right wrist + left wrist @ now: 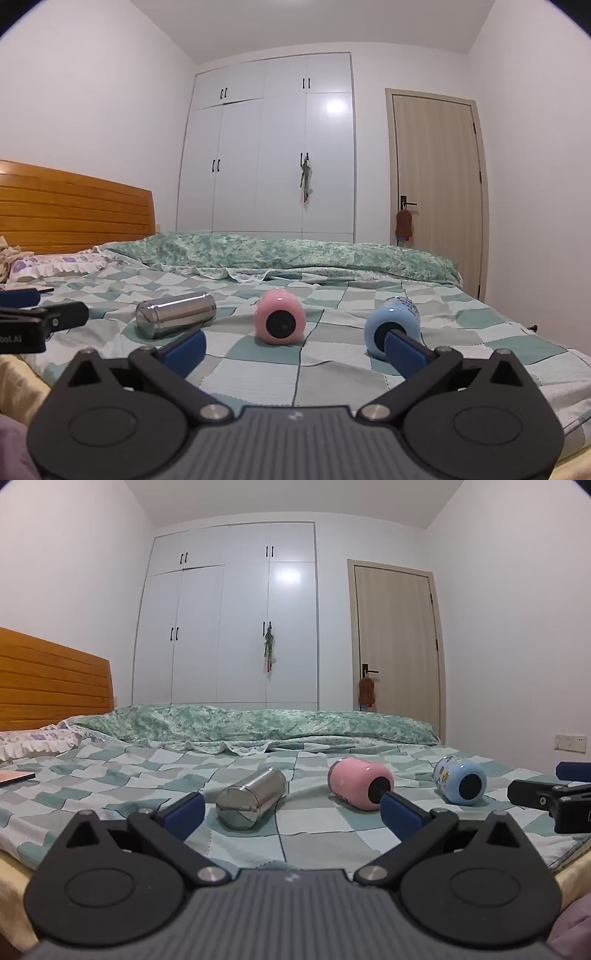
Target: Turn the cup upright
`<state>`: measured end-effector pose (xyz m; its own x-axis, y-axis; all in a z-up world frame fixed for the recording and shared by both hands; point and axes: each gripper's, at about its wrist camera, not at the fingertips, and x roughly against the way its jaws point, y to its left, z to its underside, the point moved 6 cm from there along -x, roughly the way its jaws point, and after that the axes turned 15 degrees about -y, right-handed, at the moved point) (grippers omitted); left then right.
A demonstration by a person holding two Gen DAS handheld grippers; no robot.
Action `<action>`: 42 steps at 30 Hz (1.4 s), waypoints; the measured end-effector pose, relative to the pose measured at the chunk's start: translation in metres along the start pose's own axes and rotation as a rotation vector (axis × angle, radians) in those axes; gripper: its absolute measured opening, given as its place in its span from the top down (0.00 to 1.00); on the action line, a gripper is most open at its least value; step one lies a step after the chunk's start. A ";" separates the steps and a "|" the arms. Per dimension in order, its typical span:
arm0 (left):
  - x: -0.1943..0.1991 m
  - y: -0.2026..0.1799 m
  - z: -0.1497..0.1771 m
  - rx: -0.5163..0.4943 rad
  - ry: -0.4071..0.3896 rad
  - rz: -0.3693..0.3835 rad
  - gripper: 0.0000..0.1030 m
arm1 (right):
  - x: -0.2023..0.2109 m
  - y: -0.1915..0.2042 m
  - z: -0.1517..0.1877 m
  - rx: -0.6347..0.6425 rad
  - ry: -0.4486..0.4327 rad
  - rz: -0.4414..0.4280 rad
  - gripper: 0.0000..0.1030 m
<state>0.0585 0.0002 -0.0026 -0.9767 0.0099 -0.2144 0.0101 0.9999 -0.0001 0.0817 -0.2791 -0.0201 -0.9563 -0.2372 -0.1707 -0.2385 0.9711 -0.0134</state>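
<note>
Nothing is grasped yet; this looks like the approach step. Three cups lie on their sides on the checked green bed (110, 775): a shiny steel cylinder cup (251, 799), a pink rounded cup (360, 782) and a pale-blue printed cup (460, 780). The left gripper (291, 808) and the right gripper (295, 345) hover low at the near edge, level, fingers spread wide. The next move probably calls for closing across one cup's body, then rotating it base-down.

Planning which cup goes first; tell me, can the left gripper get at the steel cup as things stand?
Probably yes: the left gripper is open, the steel cup lies on its side just ahead, and nothing sits between them.
</note>
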 end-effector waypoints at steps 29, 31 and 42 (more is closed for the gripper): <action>-0.001 0.000 0.001 -0.011 0.011 -0.005 0.00 | -0.002 0.000 -0.006 0.008 -0.010 0.000 0.00; -0.001 0.000 0.001 -0.010 0.010 -0.005 0.00 | -0.002 0.000 -0.005 0.009 -0.010 -0.001 0.00; 0.000 0.000 0.000 -0.008 0.009 -0.006 0.00 | -0.002 0.000 -0.003 0.011 -0.012 -0.001 0.00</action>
<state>0.0585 0.0000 -0.0031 -0.9787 0.0041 -0.2054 0.0027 1.0000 0.0070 0.0831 -0.2789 -0.0167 -0.9541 -0.2375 -0.1823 -0.2371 0.9712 -0.0243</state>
